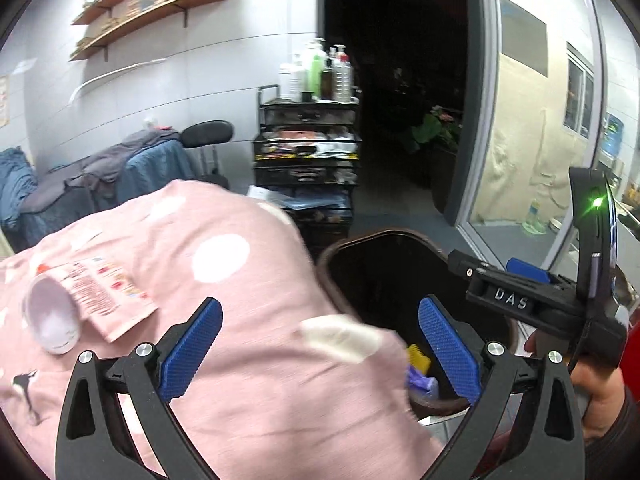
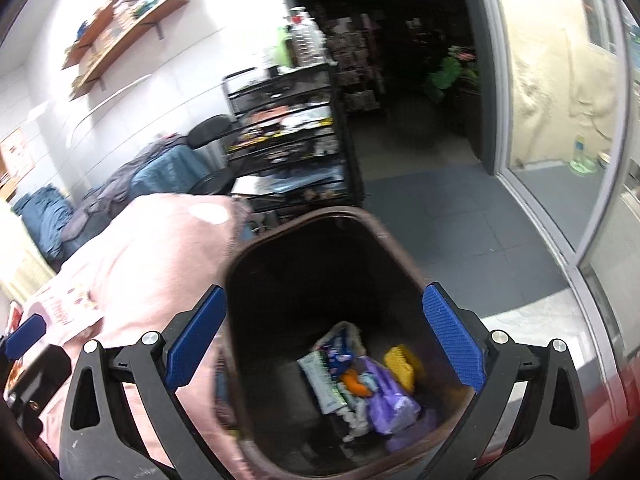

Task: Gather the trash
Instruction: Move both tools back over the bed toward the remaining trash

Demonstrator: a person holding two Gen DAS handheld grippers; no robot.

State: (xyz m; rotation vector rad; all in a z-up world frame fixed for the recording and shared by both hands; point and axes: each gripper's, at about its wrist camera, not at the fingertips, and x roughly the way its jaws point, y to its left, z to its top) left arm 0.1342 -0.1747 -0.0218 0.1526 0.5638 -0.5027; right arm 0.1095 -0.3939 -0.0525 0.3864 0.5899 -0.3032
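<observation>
Hovering grippers: two hand-held tools hang over a bed edge and a waste bin in a cluttered room.
Left gripper (image 1: 320, 350): jaws spread wide, nothing between the blue pads (image 1: 191, 354); it sits above the pink bedcover (image 1: 224, 392), its right finger over the bin's mouth.
Right gripper (image 2: 326, 344): jaws wide apart and empty, poised directly above the open bin; in the left wrist view its black body, marked "DAS", shows at the right with a green light lit on its mount.
Hand (image 1: 596, 396): grips the right tool's handle, a dark sleeve at the wrist.
Trash bin (image 2: 394, 248): dark brown, open-topped, standing on the floor just beside the bed.
Trash in bin (image 2: 360, 384): a heap at the bottom, including a yellow piece (image 2: 400, 364), a purple wrapper (image 2: 386, 398), a white-and-green packet (image 2: 324, 384) and an orange scrap.
Trash on bed: a white cup (image 1: 52, 316) lying on its side, touching a printed paper packet (image 1: 108, 296), both on the bedcover to the left of the left gripper.
Bedcover: pink with white spots and small printed figures, blurred near the bin.
Background: a black wire cart (image 1: 306, 144) topped with bottles, wooden wall shelves (image 1: 148, 4), a chair draped in blue and grey cloth, a dark doorway (image 1: 400, 80) and a glass door to the right.
</observation>
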